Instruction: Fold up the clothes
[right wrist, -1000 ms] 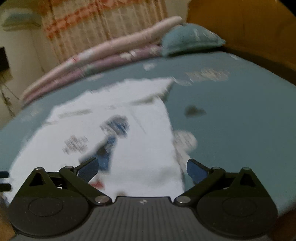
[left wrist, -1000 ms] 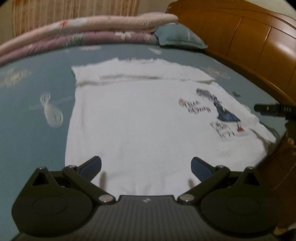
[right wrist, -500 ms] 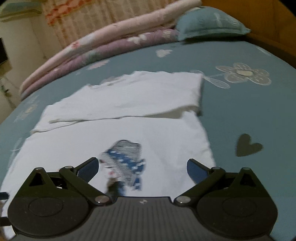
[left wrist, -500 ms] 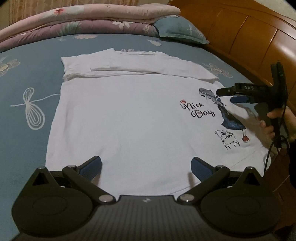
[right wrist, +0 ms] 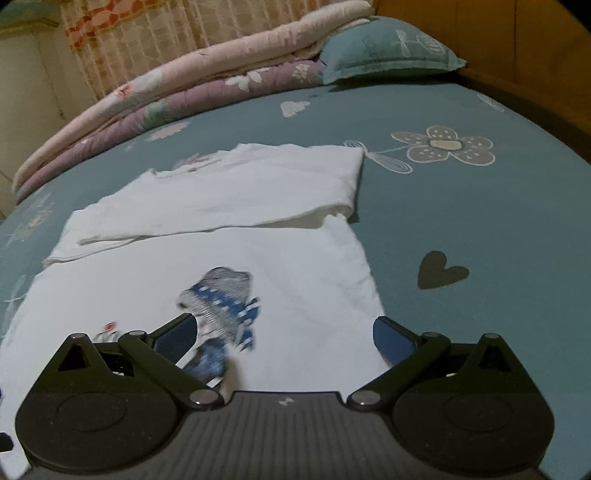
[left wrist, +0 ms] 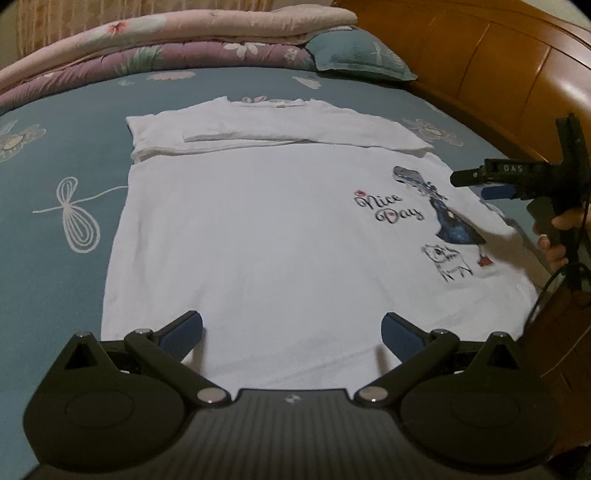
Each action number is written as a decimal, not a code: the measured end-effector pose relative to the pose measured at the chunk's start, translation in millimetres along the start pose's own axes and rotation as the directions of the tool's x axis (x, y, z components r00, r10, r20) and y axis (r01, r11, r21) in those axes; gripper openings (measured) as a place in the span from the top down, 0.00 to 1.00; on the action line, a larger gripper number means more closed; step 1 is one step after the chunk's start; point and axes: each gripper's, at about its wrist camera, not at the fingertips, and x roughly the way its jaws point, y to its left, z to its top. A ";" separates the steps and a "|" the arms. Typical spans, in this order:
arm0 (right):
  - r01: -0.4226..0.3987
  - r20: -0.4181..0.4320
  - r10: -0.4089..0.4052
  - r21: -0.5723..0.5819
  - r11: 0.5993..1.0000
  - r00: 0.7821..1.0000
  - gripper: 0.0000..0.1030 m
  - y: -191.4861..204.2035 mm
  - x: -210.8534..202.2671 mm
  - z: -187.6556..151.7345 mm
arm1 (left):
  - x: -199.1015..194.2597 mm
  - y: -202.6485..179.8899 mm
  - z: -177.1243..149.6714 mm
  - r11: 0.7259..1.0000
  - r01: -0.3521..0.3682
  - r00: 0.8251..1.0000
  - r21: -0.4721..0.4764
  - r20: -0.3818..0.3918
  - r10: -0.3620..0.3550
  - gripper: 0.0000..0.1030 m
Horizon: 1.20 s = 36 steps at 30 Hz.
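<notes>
A white T-shirt (left wrist: 258, 229) lies flat on the blue bed, its far part with the sleeves folded over the body. A "Nice Day" print (left wrist: 391, 210) with a blue figure sits on its right side. My left gripper (left wrist: 291, 328) is open, low over the shirt's near hem, nothing between its fingers. My right gripper (right wrist: 282, 332) is open over the shirt's right edge and the blue figure (right wrist: 221, 302). In the left wrist view the right gripper (left wrist: 476, 184) shows at the right, held by a hand (left wrist: 557, 236).
Folded quilts (left wrist: 166, 40) and a teal pillow (left wrist: 354, 55) lie at the far side of the bed. A wooden headboard (left wrist: 498, 74) runs along the right. The blue sheet (left wrist: 48, 221) spreads left of the shirt. A curtain (right wrist: 166, 33) hangs behind.
Both grippers have moved forward over the shirt. The right gripper came in from the bed's edge to over the blue figure and the shirt's right edge. Both stay open.
</notes>
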 end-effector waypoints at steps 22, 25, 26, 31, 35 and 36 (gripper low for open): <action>-0.069 -0.059 0.067 -0.037 0.997 0.996 0.00 42.9 -67.4 -85.9 | -38.3 -4.7 -38.2 0.999 0.003 0.995 0.054 0.098 -0.008 0.01; -0.092 -0.036 0.090 -0.046 0.995 0.995 0.00 55.3 -75.8 -93.3 | -29.6 5.1 -40.6 1.000 -0.003 0.996 0.006 0.087 0.002 0.01; -0.097 -0.028 0.096 -0.052 0.994 0.995 0.00 59.4 -78.8 -96.0 | -26.6 8.3 -42.1 1.000 -0.010 0.997 -0.012 0.079 0.011 0.01; -0.083 -0.006 0.082 -0.120 0.989 0.997 0.00 68.6 -93.1 -110.1 | -44.0 19.4 -58.1 0.999 -0.041 0.997 -0.034 0.070 0.044 0.01; -0.079 0.032 0.084 -0.133 0.988 0.996 0.00 70.8 -100.9 -114.8 | -60.3 26.7 -59.6 0.999 -0.046 0.993 -0.028 0.106 0.048 0.01; -0.085 0.046 0.093 -0.155 0.984 0.995 0.00 74.7 -102.4 -115.3 | -61.2 26.6 -58.5 0.998 -0.049 0.992 -0.028 0.114 0.052 0.01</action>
